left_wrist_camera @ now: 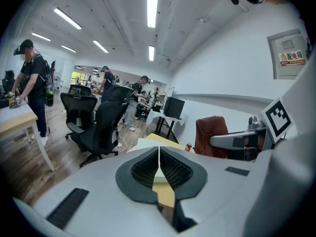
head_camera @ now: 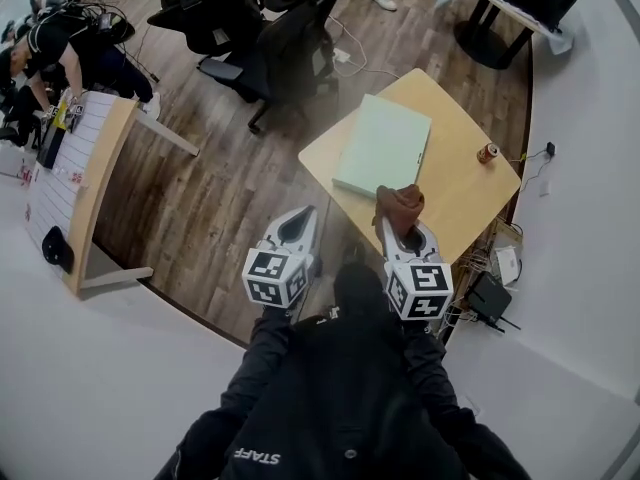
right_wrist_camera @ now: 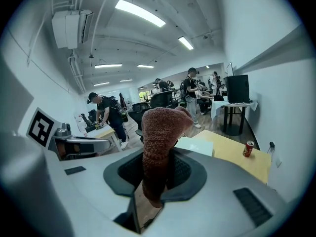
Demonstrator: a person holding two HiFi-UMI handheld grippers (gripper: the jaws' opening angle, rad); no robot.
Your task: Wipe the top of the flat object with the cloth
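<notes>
A pale green flat board (head_camera: 385,145) lies on the small wooden table (head_camera: 460,193); it also shows as a pale slab (right_wrist_camera: 196,145) in the right gripper view. My right gripper (head_camera: 400,230) is shut on a reddish-brown cloth (head_camera: 399,206), held above the table's near edge, just short of the board. The cloth (right_wrist_camera: 160,142) stands bunched upright between the jaws. My left gripper (head_camera: 297,230) is shut and holds nothing, hanging over the floor left of the table. From the left gripper view the cloth (left_wrist_camera: 211,136) shows beside the right gripper.
A red can (head_camera: 487,153) stands on the table's right side. Black office chairs (head_camera: 270,43) stand beyond the table. A long desk (head_camera: 85,183) with people working at it is at the left. Cables and a black box (head_camera: 487,298) lie on the floor by the wall.
</notes>
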